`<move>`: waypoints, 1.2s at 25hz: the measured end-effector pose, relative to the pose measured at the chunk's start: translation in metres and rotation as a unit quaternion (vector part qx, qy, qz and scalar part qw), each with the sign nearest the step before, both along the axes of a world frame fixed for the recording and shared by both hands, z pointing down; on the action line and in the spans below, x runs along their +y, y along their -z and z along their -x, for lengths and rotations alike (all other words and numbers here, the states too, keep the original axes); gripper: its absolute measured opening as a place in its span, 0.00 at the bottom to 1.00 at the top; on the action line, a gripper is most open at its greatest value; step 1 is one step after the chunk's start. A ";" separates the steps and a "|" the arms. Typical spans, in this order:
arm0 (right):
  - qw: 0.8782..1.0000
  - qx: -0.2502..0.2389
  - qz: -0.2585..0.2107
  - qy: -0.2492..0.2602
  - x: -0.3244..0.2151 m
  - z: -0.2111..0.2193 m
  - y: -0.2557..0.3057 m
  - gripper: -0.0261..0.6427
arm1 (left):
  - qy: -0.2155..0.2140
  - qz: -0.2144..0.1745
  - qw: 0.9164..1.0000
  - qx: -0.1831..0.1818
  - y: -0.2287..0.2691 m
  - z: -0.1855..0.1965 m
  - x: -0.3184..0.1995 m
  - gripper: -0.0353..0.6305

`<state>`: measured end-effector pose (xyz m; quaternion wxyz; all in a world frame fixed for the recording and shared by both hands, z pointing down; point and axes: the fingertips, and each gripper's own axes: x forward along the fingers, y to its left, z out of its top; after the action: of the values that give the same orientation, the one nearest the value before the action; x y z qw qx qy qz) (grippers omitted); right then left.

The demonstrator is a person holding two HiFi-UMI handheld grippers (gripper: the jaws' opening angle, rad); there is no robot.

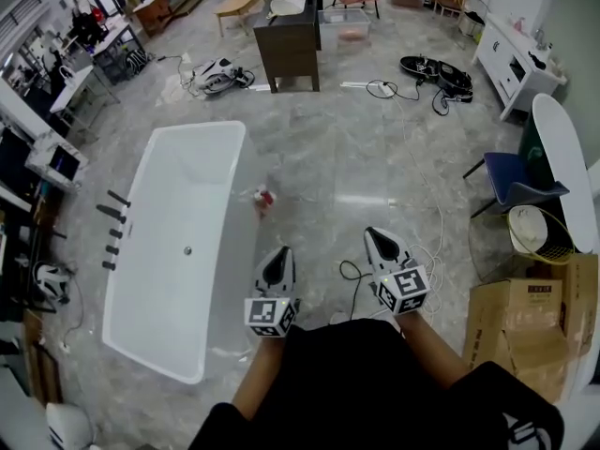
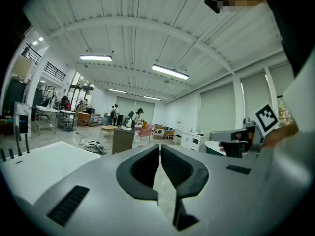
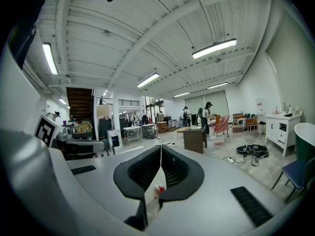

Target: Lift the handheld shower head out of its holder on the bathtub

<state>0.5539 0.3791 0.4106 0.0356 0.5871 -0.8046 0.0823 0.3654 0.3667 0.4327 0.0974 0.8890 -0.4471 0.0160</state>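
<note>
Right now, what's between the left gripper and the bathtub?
Just bare floor between left gripper and bathtub, per the head view; a red-capped bottle lies farther ahead.

White bathtub (image 1: 167, 284), grey marbled floor (image 1: 375, 148), brown cabinet (image 1: 289, 50)

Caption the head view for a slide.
Shut and empty, the left gripper and right gripper hover beside the white bathtub, apart from the dark fittings at its far side.

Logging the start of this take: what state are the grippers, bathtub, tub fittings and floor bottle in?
left gripper: shut, empty.
right gripper: shut, empty.
bathtub: empty, no water seen.
black tub fittings: on the rim, untouched.
bottle: capped, on the floor beside the tub.
</note>
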 end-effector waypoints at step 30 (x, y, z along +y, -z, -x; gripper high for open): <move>0.991 -0.023 0.094 0.095 -0.039 0.047 -0.073 0.39 | 0.097 0.048 0.994 0.005 -0.034 0.079 -0.012 0.46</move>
<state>0.5071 0.3402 0.4833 0.0802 0.5003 -0.8458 0.1672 0.2862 0.3545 0.4667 0.1435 0.8355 -0.5299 0.0235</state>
